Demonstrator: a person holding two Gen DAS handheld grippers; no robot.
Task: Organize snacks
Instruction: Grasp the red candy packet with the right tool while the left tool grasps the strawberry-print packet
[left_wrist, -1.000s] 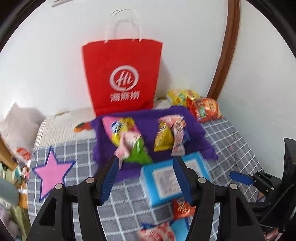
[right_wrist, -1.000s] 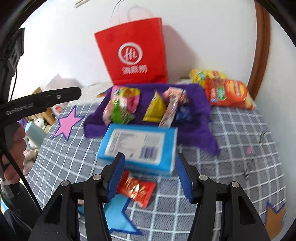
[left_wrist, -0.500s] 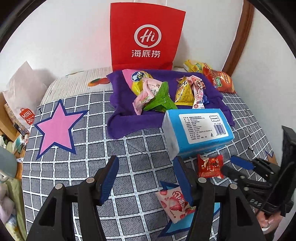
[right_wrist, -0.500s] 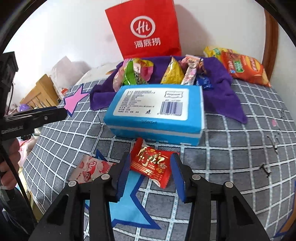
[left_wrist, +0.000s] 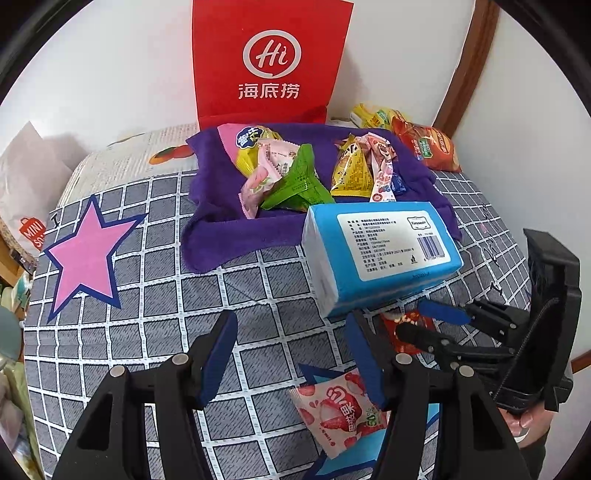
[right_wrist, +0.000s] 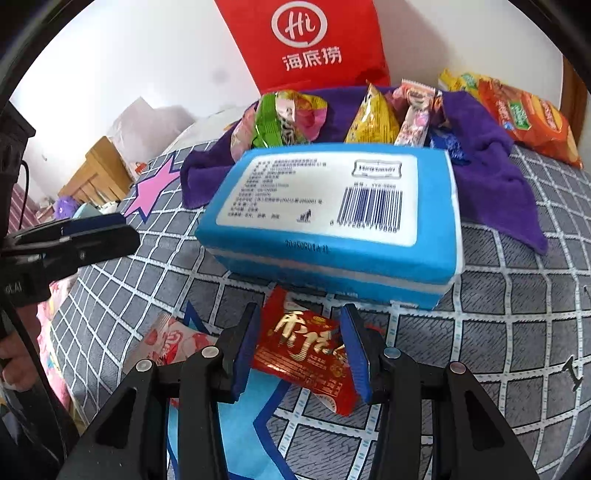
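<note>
The right gripper (right_wrist: 301, 347) points down at a glossy red packet (right_wrist: 306, 354) lying flat on the checked grey cloth (right_wrist: 517, 332). Its blue ribbed pads straddle the packet, one at each side edge; whether they press it yet I cannot tell, though the crinkled foil looks unbent. The packet's far end is tucked just under the near edge of a blue box (right_wrist: 332, 206) — a soft-cornered plastic-wrapped block with a white label and barcode on top.

The left gripper (left_wrist: 291, 354) hangs over bare cloth, fingers apart with nothing between them. Just right of its right finger lies a pink packet (left_wrist: 332, 410), printed with strawberries, flat and partly over a blue star patch (left_wrist: 332, 469). In that view the right gripper (left_wrist: 424, 325) reaches in from the right, near the box.

Beyond the box a fuzzy purple towel (left_wrist: 229, 229) holds two small heaps of wrapped snacks — a green foil pouch (left_wrist: 295, 184) and pink wrappers on the left, a yellow pyramid bag (left_wrist: 351, 173) and a pink stick pack on the right. A red paper bag (left_wrist: 269, 62) stands upright against the white wall, and an orange crisp bag (left_wrist: 428, 147) lies at far right. A pink star (left_wrist: 85, 258) is stitched at left.
</note>
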